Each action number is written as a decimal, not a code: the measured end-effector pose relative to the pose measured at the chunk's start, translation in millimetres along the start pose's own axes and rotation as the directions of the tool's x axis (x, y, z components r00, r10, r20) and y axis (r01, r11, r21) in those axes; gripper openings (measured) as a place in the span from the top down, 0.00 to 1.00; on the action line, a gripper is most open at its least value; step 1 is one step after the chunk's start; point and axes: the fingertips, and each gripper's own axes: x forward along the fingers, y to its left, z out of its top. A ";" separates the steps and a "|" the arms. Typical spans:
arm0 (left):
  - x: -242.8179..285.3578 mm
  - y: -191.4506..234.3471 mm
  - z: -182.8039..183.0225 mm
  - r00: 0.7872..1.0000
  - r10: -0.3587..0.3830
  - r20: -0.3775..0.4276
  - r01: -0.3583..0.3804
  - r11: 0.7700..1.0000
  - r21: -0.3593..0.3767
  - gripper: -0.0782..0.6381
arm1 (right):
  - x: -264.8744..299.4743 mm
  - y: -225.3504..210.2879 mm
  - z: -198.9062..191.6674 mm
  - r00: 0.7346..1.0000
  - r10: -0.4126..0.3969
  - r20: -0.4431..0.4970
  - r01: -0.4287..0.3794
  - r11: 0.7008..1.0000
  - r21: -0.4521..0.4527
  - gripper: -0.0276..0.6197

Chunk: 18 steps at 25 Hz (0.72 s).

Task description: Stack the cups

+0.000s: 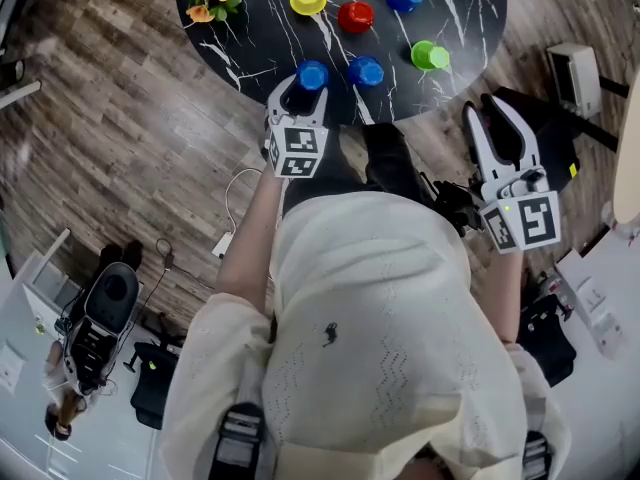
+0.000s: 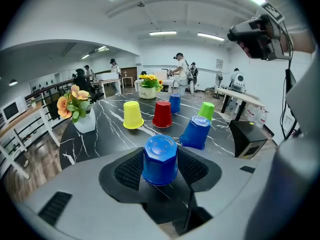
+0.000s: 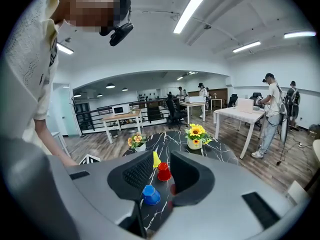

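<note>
Straddling the upside-down blue cup at the near edge of the black marble worktop with our left tongs open, pads just either side of it, we're holding the right tongs open and empty off the edge.

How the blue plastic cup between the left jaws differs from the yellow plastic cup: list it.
The blue plastic cup sits between the left gripper's jaws; the yellow plastic cup stands free. The blue cup is near the table edge, the yellow cup farther in. Both are inverted.
</note>
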 end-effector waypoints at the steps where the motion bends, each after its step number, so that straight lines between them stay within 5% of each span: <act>1: 0.9 -4.2 0.1 1.000 -0.008 0.000 0.008 1.000 0.010 0.56 | 0.3 -0.4 -0.2 1.000 0.001 -0.001 -0.001 1.000 0.000 0.78; 18: 15.1 -38.6 9.2 0.999 -0.047 0.012 0.046 0.998 0.048 0.56 | -8.3 -13.0 -11.1 1.000 0.011 -0.017 -0.011 1.000 -0.001 0.78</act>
